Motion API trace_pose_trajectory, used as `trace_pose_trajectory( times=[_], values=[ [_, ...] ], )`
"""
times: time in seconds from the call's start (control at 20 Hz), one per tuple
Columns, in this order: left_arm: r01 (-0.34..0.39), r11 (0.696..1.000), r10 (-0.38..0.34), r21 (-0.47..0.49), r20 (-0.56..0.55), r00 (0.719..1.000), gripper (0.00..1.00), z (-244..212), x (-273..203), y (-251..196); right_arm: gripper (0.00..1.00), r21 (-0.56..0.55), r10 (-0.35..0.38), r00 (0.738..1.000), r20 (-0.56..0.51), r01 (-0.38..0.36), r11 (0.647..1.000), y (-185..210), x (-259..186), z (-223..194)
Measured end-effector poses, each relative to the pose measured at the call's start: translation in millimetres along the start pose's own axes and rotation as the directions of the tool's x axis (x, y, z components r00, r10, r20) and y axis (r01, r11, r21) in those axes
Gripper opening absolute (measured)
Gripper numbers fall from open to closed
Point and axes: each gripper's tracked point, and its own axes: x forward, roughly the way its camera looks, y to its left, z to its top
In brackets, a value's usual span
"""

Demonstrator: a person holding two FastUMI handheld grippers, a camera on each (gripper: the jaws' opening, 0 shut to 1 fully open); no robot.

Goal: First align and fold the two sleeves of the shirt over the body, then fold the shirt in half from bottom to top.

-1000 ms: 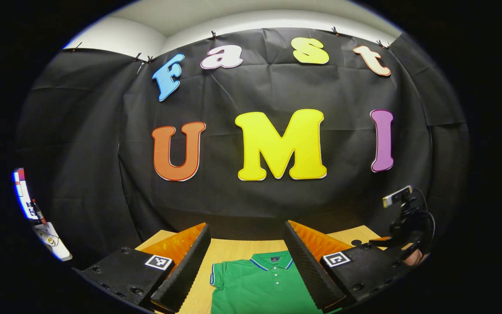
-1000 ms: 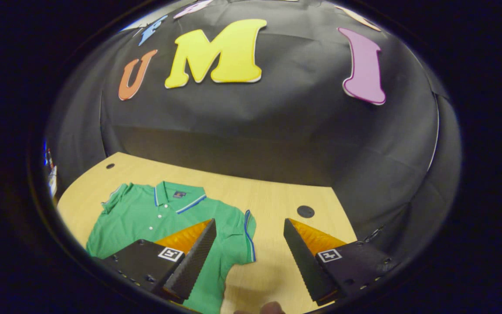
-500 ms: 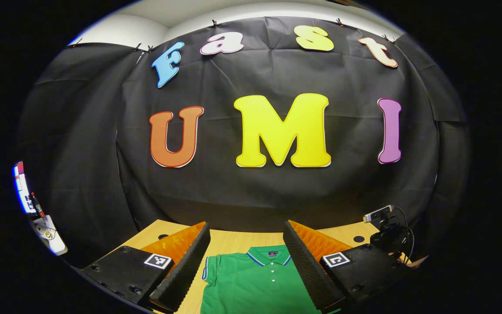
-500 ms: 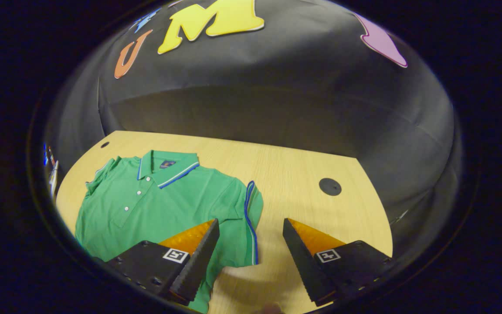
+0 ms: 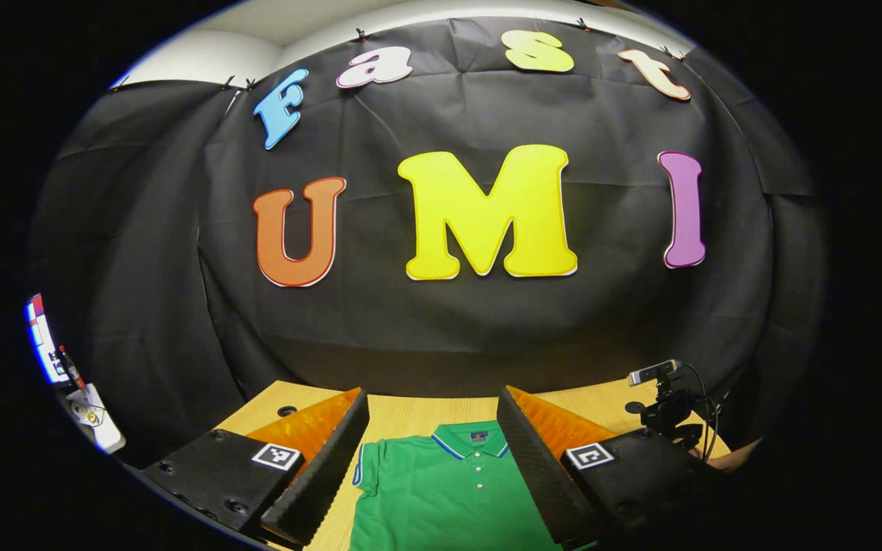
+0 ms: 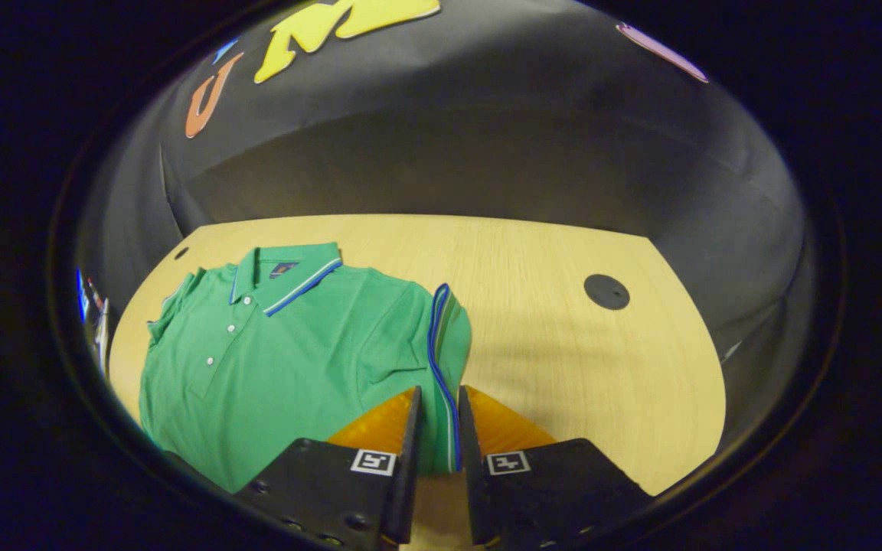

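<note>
Left gripper view
Shirt (image 5: pixel 449 490): green polo with a blue-edged collar, lying flat on the wooden table (image 5: pixel 410 413), collar toward the booth wall.
Left gripper (image 5: pixel 433 467): fingers spread wide, holding nothing, raised above the shirt's upper part.
Far right: a small camera on a stand (image 5: pixel 659 398) at the table's edge, with a bit of a hand (image 5: pixel 732 453) beside it.

Right gripper view
Shirt (image 6: pixel 288 352): spread on the table (image 6: pixel 563 344), front up.
Sleeve (image 6: pixel 445 344): blue-striped cuff edge runs down between the fingers.
Right gripper (image 6: pixel 435 428): fingers drawn close together on the sleeve's hem, pinching it.
Table hole cover (image 6: pixel 606 291): dark disc, well apart from the shirt.
</note>
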Motion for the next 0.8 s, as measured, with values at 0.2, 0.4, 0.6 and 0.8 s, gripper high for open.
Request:
trace_pose_trajectory(
  times=[0.2, 0.4, 0.6, 0.8],
  values=[
    [-0.003, 1.000, 0.002, 0.017, 0.008, 1.000, 1.00, 3, -4, -3, 0.05, 0.048, -0.001, 1.000, -0.015, 0.001, 0.999, -4, 0, -3],
    [-0.001, 1.000, 0.001, 0.005, 0.012, 1.000, 1.00, 4, -9, 0, 0.00, 0.066, 0.007, 1.000, 0.004, -0.007, 0.998, 0, -16, 8],
    [-0.003, 1.000, 0.003, -0.027, 0.011, 1.000, 1.00, 2, -12, 5, 0.00, 0.097, -0.007, 0.998, 0.066, 0.001, 0.995, 9, -38, 37],
    [-0.005, 0.999, 0.006, -0.053, 0.018, 1.000, 1.00, 0, -14, 22, 0.00, 0.122, -0.004, 0.996, 0.094, -0.007, 0.993, 38, -53, 57]
  ],
)
